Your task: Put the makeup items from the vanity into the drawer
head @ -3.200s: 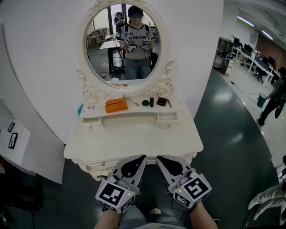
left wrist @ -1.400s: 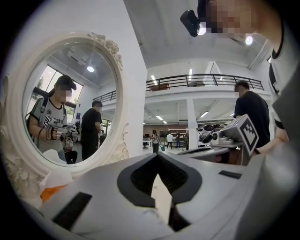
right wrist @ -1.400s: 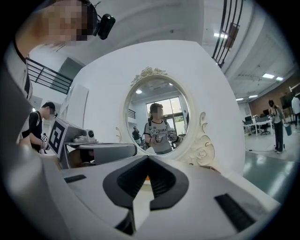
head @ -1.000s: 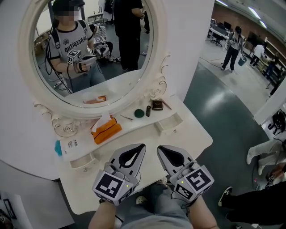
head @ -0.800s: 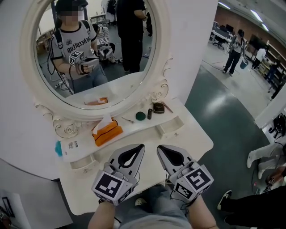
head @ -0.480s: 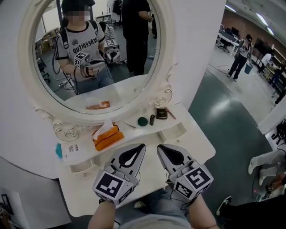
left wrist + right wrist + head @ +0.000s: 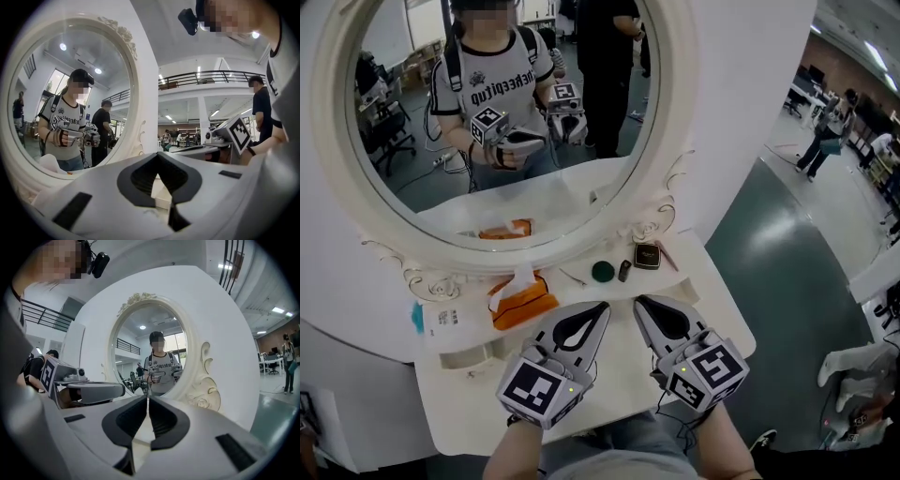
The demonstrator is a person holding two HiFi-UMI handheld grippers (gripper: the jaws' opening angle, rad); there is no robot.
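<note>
White and scrolled, the vanity (image 7: 717,314) stands against a curved white wall on the glossy dark green floor (image 7: 787,234) of a large open hall. Its oval mirror (image 7: 487,112) reflects the person and both tools. The makeup lies on the raised shelf under the mirror: a round green compact (image 7: 602,272), a small dark tube (image 7: 623,271), a dark square case (image 7: 647,256) and a thin pencil (image 7: 666,255), right of an orange tissue box (image 7: 523,305). The left gripper (image 7: 602,307) is clenched on nothing. The right gripper (image 7: 639,302), also empty, has just been opening to a slit. Both hover over the tabletop, short of the shelf.
</note>
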